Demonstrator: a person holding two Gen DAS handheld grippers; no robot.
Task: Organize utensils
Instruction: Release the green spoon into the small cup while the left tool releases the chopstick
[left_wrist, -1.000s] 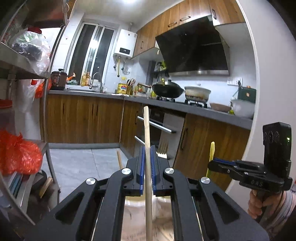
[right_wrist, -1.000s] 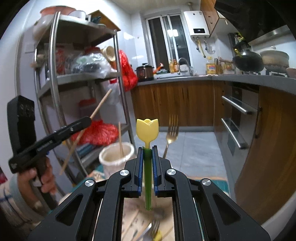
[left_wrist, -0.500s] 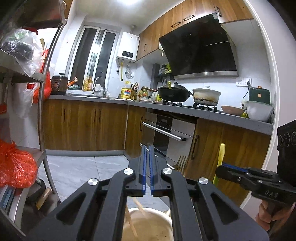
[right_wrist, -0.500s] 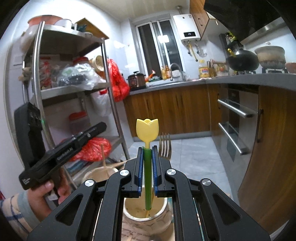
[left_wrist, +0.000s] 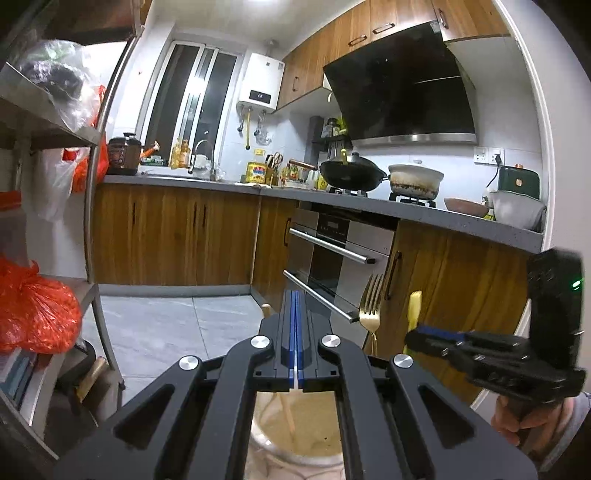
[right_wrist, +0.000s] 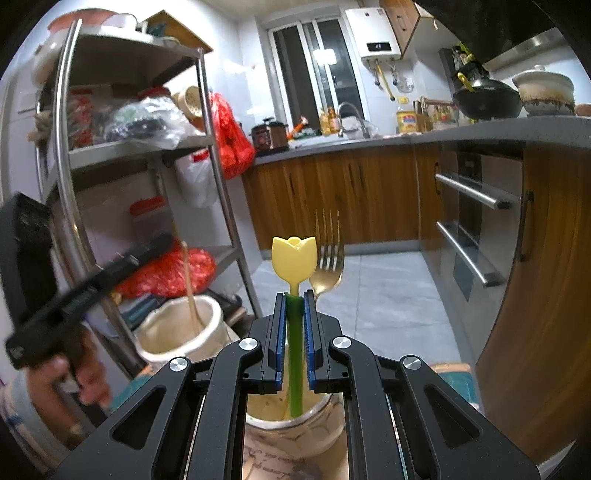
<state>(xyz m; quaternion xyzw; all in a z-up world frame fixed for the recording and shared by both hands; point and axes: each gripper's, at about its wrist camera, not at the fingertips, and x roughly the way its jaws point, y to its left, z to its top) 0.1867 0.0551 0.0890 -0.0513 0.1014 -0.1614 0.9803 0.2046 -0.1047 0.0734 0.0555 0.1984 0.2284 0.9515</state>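
Note:
My left gripper (left_wrist: 296, 310) is shut with nothing between its blue pads. Right under it stands a cream jar (left_wrist: 295, 439) with a wooden chopstick (left_wrist: 286, 417) leaning inside. My right gripper (right_wrist: 294, 301) is shut on the green stem of a yellow tulip-topped utensil (right_wrist: 293, 258). The stem's lower end reaches into the mouth of a second jar (right_wrist: 295, 424), where a gold fork (right_wrist: 327, 262) stands tines up. In the right wrist view the cream jar (right_wrist: 181, 328) and its chopstick (right_wrist: 190, 288) sit to the left, below the blurred left gripper (right_wrist: 110, 269).
A metal shelf rack (right_wrist: 218, 177) with red plastic bags (right_wrist: 166, 273) stands on the left. Wooden cabinets (left_wrist: 173, 232) and an oven (left_wrist: 332, 251) run along the back and right. The counter carries a wok (left_wrist: 351, 173) and a pot (left_wrist: 415, 181).
The left gripper let go of the wooden chopstick, which now stands in the cream jar, and its jaws shut empty. The right gripper sank, bringing the tulip utensil's stem into the fork's jar.

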